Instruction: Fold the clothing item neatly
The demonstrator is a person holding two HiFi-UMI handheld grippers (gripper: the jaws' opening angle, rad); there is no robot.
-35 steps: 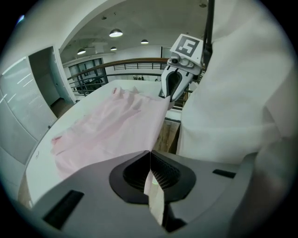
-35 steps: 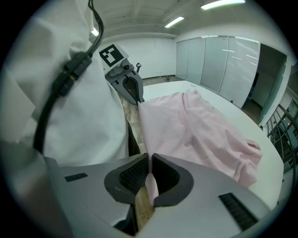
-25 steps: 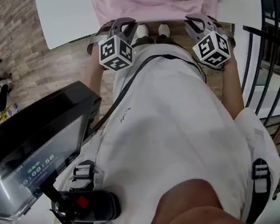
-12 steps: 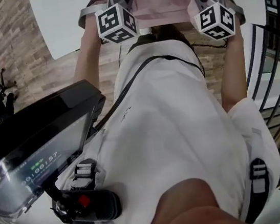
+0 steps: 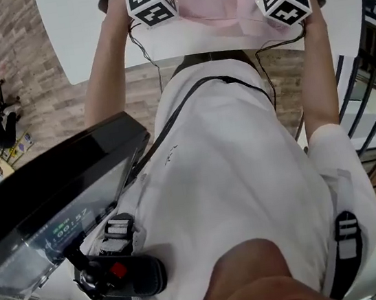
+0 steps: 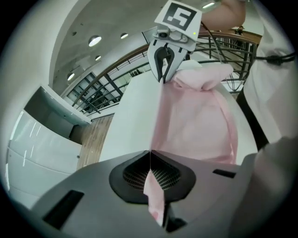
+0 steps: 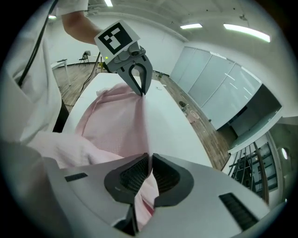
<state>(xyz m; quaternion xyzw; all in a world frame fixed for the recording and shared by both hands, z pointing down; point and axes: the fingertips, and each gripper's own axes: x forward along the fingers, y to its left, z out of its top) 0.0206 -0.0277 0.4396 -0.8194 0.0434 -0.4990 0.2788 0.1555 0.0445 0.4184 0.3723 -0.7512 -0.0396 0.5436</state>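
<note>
Two tools, one per hand. The left tool and the right tool each pinch the edge of one pink garment. The edge runs taut between them, and the rest lies on one white worktop beyond. Likely risks: uneven pulling skews the fold, or the thin cloth slips from a pinch.
</note>
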